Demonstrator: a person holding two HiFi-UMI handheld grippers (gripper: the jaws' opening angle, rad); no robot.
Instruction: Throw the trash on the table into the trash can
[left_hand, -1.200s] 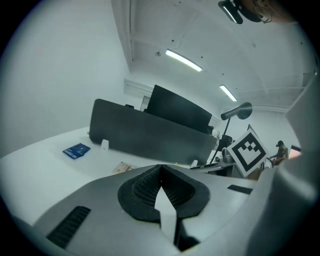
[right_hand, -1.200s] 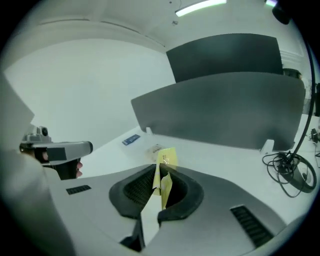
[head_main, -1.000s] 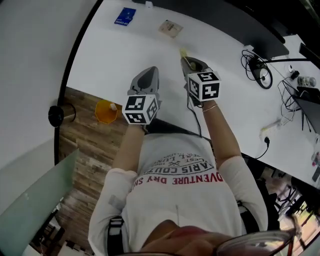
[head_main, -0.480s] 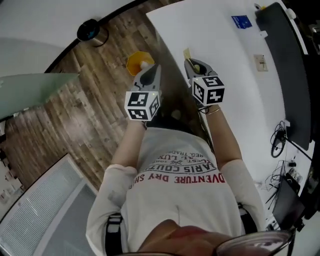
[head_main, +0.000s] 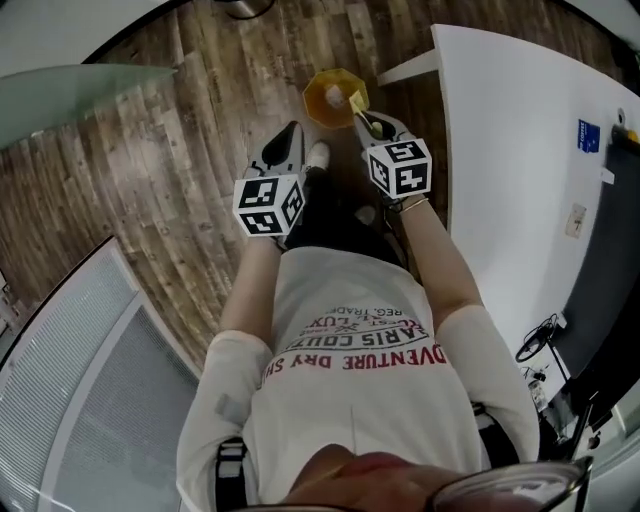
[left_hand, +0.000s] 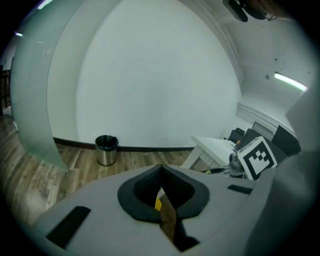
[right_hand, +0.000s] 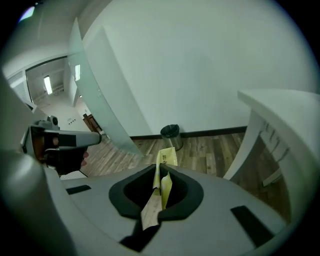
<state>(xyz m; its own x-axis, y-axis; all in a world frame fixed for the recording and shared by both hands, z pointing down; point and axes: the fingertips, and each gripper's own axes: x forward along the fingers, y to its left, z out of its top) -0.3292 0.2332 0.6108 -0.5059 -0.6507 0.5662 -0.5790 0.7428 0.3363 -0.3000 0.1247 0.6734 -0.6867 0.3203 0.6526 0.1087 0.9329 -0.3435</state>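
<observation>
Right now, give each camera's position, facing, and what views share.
Head view: on the head, steeply down; shirt, left gripper, right gripper, orange trash can.
Left gripper view: on that gripper, along its shut jaws toward the wall.
Right gripper view: on that gripper, along jaws clamping a yellow wrapper.
Shared: both gripper views show the steel bin.

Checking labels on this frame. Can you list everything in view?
wrapper: 1, yellow, pinched in the right gripper
trash can: 1, orange-yellow, on the floor ahead
metal bin: 1, silver, by the wall
table: 1, white, on the person's right
card: 1, blue, on the table
packet: 1, tan, on the table
glass panel: 1, frosted, left
left gripper: 1, grey, shut, empty
right gripper: 1, grey, shut on the wrapper
</observation>
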